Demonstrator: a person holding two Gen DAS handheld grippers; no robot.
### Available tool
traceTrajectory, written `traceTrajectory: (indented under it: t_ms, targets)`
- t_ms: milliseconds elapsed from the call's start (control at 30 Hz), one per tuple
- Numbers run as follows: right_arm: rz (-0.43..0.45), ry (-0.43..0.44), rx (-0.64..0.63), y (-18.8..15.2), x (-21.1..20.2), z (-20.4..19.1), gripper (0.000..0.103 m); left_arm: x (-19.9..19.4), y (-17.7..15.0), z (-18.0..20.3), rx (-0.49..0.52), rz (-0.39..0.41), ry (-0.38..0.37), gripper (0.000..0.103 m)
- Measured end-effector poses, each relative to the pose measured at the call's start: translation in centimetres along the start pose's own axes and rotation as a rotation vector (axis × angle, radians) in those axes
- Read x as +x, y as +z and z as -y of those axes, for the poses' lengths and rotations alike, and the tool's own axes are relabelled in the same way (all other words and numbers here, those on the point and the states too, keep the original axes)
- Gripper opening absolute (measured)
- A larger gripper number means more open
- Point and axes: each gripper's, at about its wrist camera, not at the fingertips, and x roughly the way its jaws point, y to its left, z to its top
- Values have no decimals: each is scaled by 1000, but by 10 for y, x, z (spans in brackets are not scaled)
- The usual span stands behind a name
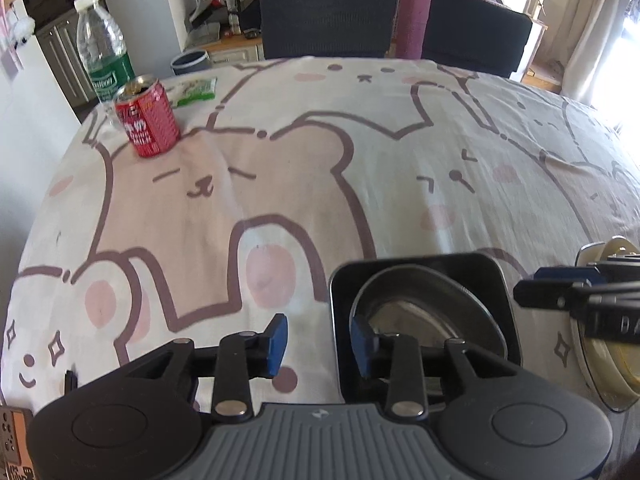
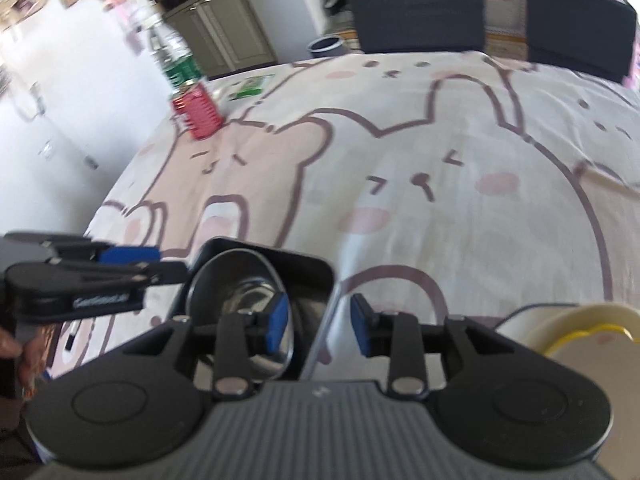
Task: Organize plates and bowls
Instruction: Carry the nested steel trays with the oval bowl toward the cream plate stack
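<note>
So both claws are hanging over the near edge of the tabletop (image 1: 320,152), which is covered in a cartoon bear-and-bunny cloth. The left claw (image 1: 319,346) has its blue pads apart, straddling the left wall of a black square tray (image 1: 416,266), not pinching it. A shiny steel bowl (image 1: 424,312) sits inside that tray. The right claw (image 2: 319,330) is parted too, straddling the tray's right wall with nothing squeezed. Just off to the right there's a cream bowl with a yellow rim (image 2: 580,328). Far left corner has a red can (image 1: 147,120), a clear water bottle (image 1: 102,48) and a green packet (image 1: 194,91).
</note>
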Motion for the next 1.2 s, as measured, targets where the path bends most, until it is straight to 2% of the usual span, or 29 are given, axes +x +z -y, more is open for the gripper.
traceTrajectory:
  t_ms: [67,100,267,500,700,867,1200]
  targets:
    - [-7,6,36,0,2,5,35,0,-2,-2,7,-7,-3,34]
    - [-11,11,49,0,3,7,28,0,-3,-3,9,-10,-9,33]
    - [-33,48,79,-2,7,9,26,0,-8,-10,6,-21,-29,33]
    - [-75,32,60,-7,17,7,9,6,-7,-9,9,-40,-51,29]
    - [-72,53,76,-9,18,12,9,15,-6,-5,29,-73,-49,26]
    - [-70,49,97,-9,20,10,9,21,-5,0,48,-88,-65,12]
    - [-83,14,255,-12,32,10,9,29,-4,3,61,-99,-65,9]
